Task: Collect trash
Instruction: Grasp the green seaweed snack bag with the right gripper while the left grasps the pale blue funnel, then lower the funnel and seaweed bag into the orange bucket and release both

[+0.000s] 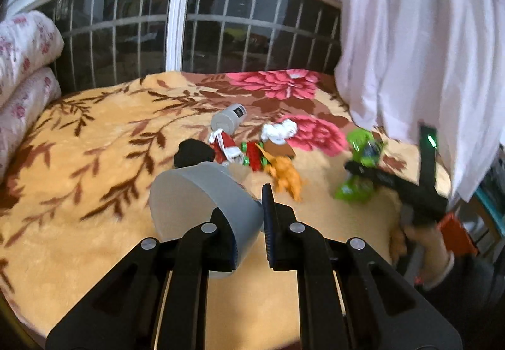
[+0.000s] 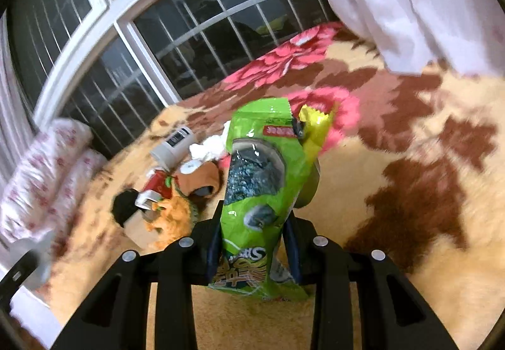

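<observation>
My left gripper (image 1: 249, 223) is shut on the rim of a grey bin (image 1: 202, 204), tilted with its white inside facing left, above the bed. My right gripper (image 2: 252, 242) is shut on a green snack bag (image 2: 262, 192) and holds it above the blanket; it shows blurred in the left wrist view (image 1: 363, 160). On the bed lies a pile of trash: a grey paper cup (image 1: 228, 118), crumpled white tissue (image 1: 279, 130), a red wrapper (image 1: 225, 146), an orange wrapper (image 1: 285, 176), a black lump (image 1: 194, 154) and a piece of cardboard (image 1: 279, 149).
A floral yellow blanket (image 1: 94, 160) covers the bed. Rolled quilts (image 1: 22, 66) lie at the left. A barred window (image 1: 176, 21) is behind. A pale curtain (image 1: 426, 50) hangs at the right over the bed's edge.
</observation>
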A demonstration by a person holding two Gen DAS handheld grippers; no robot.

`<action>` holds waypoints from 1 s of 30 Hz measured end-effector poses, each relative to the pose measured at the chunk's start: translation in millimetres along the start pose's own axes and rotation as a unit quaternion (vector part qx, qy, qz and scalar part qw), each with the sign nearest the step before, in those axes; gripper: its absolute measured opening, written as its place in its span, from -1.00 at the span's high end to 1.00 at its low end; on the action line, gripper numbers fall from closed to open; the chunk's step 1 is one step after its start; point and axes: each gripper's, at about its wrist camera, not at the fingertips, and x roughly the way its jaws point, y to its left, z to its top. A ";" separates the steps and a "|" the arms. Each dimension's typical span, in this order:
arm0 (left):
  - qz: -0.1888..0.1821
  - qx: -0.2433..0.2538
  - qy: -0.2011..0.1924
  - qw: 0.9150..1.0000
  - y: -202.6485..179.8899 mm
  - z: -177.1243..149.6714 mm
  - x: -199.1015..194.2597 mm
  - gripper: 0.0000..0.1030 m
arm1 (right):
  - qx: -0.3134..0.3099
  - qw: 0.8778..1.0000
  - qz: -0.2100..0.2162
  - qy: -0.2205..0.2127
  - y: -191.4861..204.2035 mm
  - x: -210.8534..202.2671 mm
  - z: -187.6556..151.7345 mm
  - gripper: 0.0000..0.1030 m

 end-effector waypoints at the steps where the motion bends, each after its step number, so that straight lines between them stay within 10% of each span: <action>1: -0.002 0.009 -0.003 1.000 -3.0 -8.9 -10.4 0.77 | -0.009 1.000 -0.006 -0.004 6.0 -6.7 -0.1 0.36; 18: -0.054 0.066 0.046 0.995 -16.2 -134.6 -92.1 0.77 | -0.158 0.980 0.110 0.054 91.3 -171.6 -116.7 0.35; 30: -0.084 0.036 0.178 0.980 5.5 -201.8 -40.3 0.77 | -0.259 0.937 0.072 0.222 97.3 -114.0 -238.9 0.35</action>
